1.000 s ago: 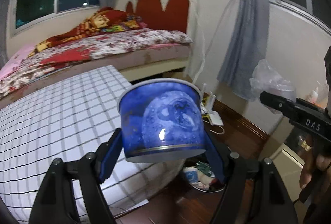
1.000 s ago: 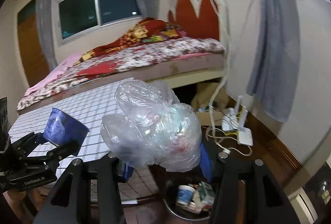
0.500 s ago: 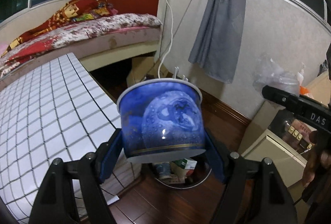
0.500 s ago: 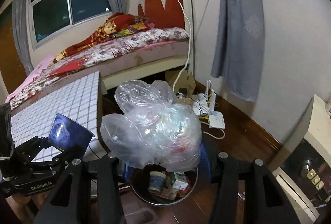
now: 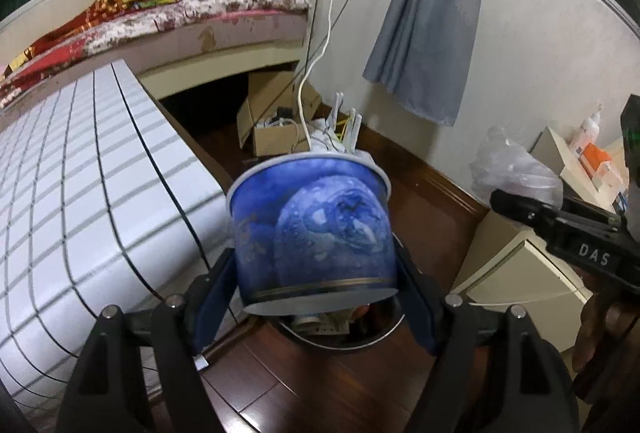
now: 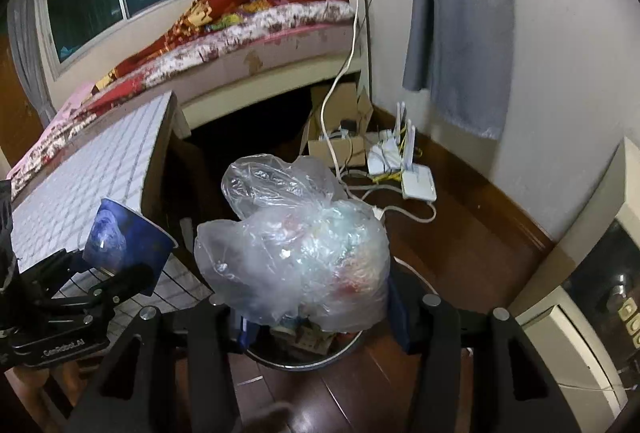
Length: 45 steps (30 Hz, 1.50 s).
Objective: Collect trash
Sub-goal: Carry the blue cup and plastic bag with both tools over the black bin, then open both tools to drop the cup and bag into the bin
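Observation:
My left gripper (image 5: 316,297) is shut on a blue paper cup (image 5: 314,233), held upright just above a round metal trash bin (image 5: 360,337) on the wooden floor. My right gripper (image 6: 316,317) is shut on a crumpled clear plastic bag (image 6: 296,245), held over the same bin (image 6: 304,353), which holds cartons and cups. The cup and left gripper also show at the left of the right wrist view (image 6: 124,237). The bag and right gripper show at the right of the left wrist view (image 5: 516,169).
A table with a white checked cloth (image 5: 80,193) stands left of the bin. A cardboard box (image 5: 272,121), white routers (image 6: 404,169) and cables lie on the floor behind. A bed (image 6: 240,33) is at the back. A beige cabinet (image 5: 520,277) stands right.
Both grippers have moved forward and down past the table edge toward the bin, which now sits directly beneath the cup and the bag. Both grips are unchanged.

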{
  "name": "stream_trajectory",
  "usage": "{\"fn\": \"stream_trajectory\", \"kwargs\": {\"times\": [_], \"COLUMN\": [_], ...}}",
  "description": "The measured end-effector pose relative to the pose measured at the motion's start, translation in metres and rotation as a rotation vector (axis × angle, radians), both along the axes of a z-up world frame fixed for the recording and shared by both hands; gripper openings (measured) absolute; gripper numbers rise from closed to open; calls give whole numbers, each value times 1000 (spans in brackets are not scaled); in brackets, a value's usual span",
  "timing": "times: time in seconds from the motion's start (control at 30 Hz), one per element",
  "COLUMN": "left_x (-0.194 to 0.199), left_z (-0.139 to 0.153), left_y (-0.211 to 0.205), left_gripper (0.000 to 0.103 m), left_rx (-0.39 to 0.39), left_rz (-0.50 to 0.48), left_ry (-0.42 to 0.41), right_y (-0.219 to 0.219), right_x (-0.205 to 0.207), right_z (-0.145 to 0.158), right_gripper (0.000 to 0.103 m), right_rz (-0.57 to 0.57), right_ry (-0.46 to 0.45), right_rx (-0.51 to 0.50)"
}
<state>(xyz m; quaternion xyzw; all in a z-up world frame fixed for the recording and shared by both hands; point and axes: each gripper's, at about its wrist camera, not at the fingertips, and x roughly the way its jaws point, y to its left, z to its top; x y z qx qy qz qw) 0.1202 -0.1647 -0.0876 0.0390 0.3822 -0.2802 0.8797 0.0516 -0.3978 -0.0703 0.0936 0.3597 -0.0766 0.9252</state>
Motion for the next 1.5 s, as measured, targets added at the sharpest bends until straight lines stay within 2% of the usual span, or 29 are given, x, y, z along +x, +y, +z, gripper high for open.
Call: {"fn": "stream_trajectory", "kwargs": {"times": [0.43, 0.83, 1.07, 1.1, 1.13, 1.17, 1.23, 1.5], "left_x": [12, 32, 44, 46, 48, 49, 45, 33], "left_z": [-43, -80, -99, -104, -109, -112, -115, -123], "left_y": [-18, -29, -30, -32, -32, -31, -28, -15], "left_gripper": [76, 76, 78, 81, 98, 102, 102, 102], "left_rx": [21, 71, 52, 55, 66, 69, 88, 141], "left_rz": [49, 63, 76, 82, 88, 99, 110, 152], "left_ry": [102, 171, 231, 245, 264, 273, 266, 234], "right_y": [-13, -12, -8, -6, -4, -4, -8, -17], "right_x": [24, 57, 78, 83, 90, 93, 93, 71], "right_z": [-59, -111, -134, -139, -151, -158, -167, -167], "right_gripper": [53, 54, 54, 56, 66, 86, 100, 102], "right_rz": [34, 120, 198, 217, 240, 243, 246, 171], "right_ry": [123, 248, 302, 318, 359, 370, 384, 368], "right_rx": [15, -1, -22, -26, -44, -69, -88, -108]}}
